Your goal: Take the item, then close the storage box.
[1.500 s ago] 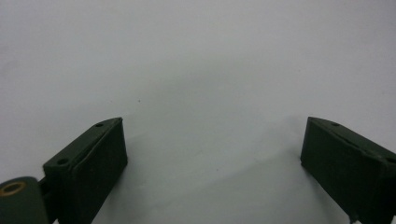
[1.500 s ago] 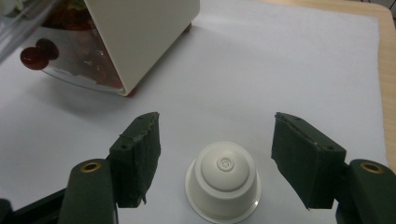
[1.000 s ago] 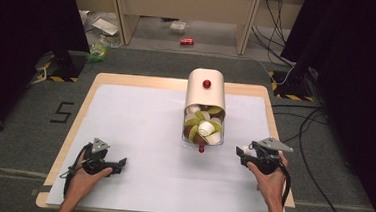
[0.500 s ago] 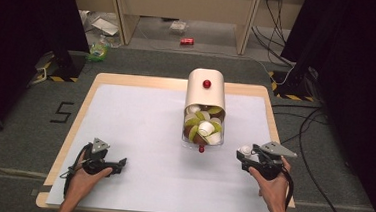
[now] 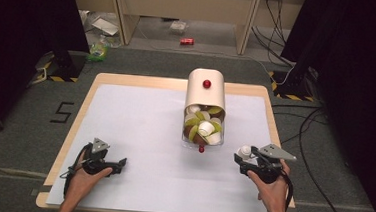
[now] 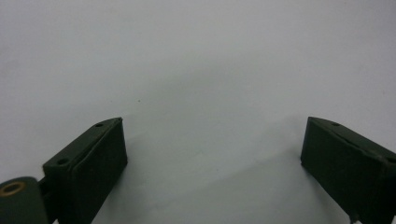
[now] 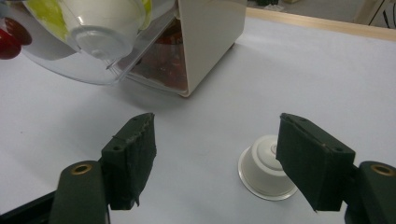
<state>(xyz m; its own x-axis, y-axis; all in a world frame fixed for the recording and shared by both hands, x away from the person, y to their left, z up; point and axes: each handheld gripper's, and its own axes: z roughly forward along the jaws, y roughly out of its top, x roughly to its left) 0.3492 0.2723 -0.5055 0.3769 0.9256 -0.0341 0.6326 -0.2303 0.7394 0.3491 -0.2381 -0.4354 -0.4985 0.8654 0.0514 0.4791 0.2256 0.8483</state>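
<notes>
White capsule [image 7: 264, 168] released on table, right jaws parted around it.

Sits upside down on white table cover [image 5: 139, 132], wide rim down, between right gripper's [image 7: 217, 158] two black pads, closer to the right pad and partly hidden behind it, no pad pressing on it. Jaws just been opening, capsule between them. Seen from above at near right of table, just off right gripper's tip, near right of cream dispenser [image 5: 206, 94]. Dispenser's clear drawer [image 5: 201, 132] pulled out toward near edge, red knob in front, full of white, green and brown capsules. Left gripper [image 5: 114, 165] resting at near left, well apart, jaws spread wide over bare cover, gripping nothing.
</notes>
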